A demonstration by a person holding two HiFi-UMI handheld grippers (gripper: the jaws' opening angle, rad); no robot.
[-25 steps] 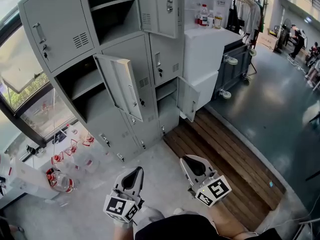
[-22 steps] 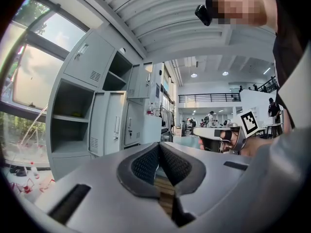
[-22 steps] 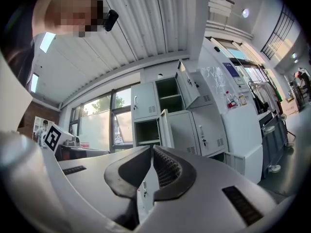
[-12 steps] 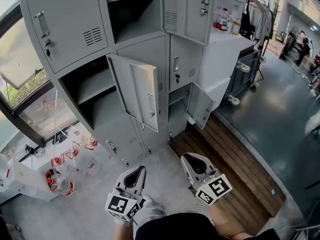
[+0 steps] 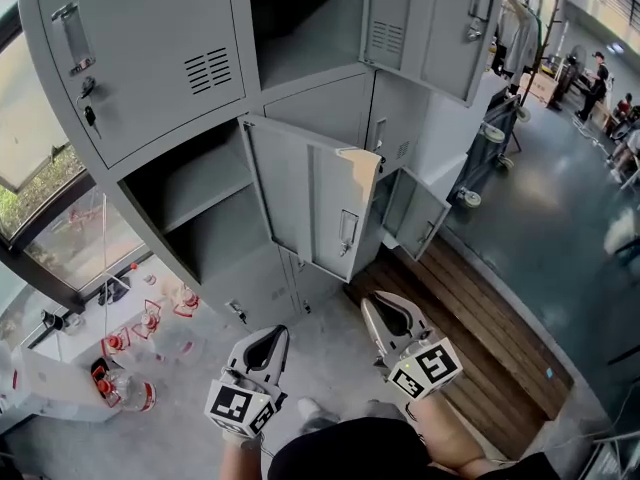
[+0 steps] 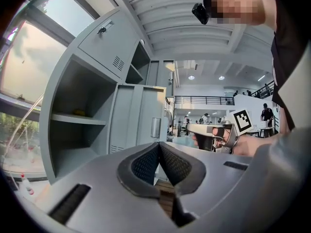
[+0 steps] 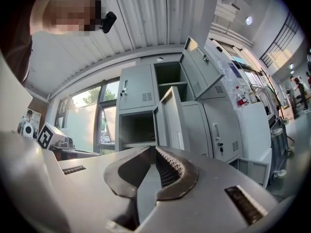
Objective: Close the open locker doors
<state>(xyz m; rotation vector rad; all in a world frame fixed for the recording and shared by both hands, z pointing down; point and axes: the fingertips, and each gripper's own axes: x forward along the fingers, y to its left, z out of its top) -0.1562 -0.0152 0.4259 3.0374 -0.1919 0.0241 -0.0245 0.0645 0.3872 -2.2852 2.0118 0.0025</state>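
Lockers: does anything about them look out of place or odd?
Yes. Three doors hang open while others are shut: the middle door, a small lower door and an upper door. No damage shows.

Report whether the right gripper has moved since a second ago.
Yes: the right gripper has advanced toward the lockers, now just below the open middle door.

- Left tool (image 5: 268,342): low left in head view; jaws pressed together, nothing between them; points level, forward.
- Left marker cube (image 5: 240,408): at tool's rear, face up.
- Right tool (image 5: 383,316): beside left tool, apart from it, slightly further ahead; jaws together, empty.
- Right marker cube (image 5: 425,368): at rear, tilted outward.
- Right hand (image 6: 243,145): wrapped round right tool's grip.
- Right forearm (image 5: 450,445): bare, reaching forward from dark-clad torso (image 5: 350,453).
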